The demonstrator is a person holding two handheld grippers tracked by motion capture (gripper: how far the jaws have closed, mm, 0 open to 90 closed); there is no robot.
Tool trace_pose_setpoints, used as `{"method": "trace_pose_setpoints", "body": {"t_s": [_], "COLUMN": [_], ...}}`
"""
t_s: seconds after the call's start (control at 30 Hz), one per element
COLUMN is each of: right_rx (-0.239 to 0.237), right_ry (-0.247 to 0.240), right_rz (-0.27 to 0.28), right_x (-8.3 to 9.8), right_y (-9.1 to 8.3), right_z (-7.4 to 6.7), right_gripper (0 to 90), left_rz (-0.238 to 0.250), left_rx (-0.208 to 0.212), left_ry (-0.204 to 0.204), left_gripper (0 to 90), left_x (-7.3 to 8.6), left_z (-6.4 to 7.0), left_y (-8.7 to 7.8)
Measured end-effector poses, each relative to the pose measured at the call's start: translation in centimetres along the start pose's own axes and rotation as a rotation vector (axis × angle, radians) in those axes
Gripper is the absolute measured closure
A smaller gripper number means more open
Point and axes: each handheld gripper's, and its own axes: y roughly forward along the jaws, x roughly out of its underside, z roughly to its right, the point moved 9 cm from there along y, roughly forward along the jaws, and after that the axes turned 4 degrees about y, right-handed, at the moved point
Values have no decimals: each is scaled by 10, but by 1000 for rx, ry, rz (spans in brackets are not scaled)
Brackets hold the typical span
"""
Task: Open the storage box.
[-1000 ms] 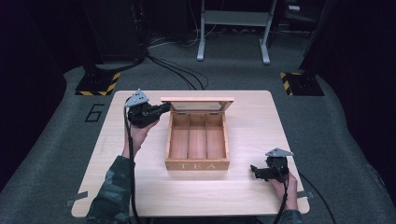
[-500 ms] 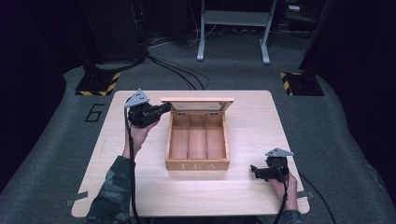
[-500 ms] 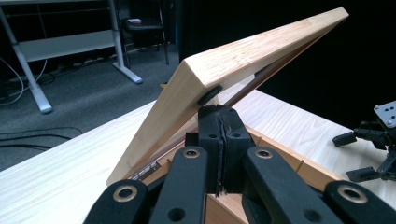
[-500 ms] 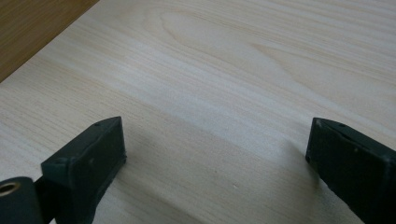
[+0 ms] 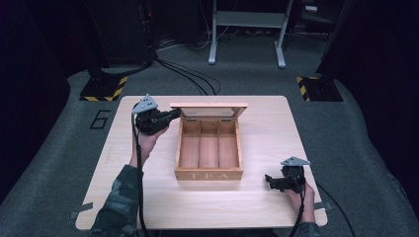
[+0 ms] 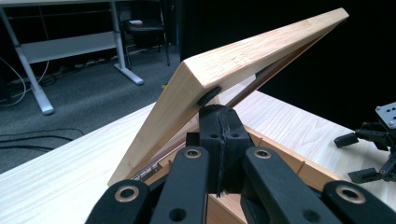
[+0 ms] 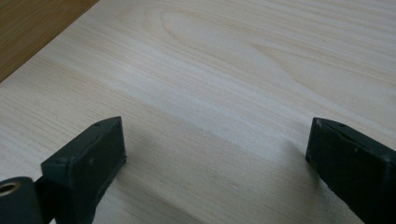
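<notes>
While closed, left gripper (image 6: 218,140) fingers (image 6: 209,135) touch lid (image 6: 243,60).

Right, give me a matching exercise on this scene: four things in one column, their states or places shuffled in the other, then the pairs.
Things:
1. lid of the tea box
2. left gripper
3. right gripper
4. compartments of the tea box

States or places:
A. jaws wide apart, low over bare tabletop
B. raised, tilted open
C. jaws closed together, at the lid's left corner
D. three, nothing in them

Pairs: 1-B, 2-C, 3-A, 4-D
</notes>
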Motion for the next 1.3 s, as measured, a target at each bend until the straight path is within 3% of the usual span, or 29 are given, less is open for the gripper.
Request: {"method": "trace_pose_setpoints", "body": {"t_s": [1.3], "right_rx": [0], "right_ry": [-1], "right_rz": [0], "right_x": [0], "right_y": [0], "right_z": [0], "right_gripper": [42], "left_rz": [-3], "left_rx": [-7], "left_ry": [8], "left_gripper": [895], "left_x": [-1], "left_z": [1], "left_y": [-1]}}
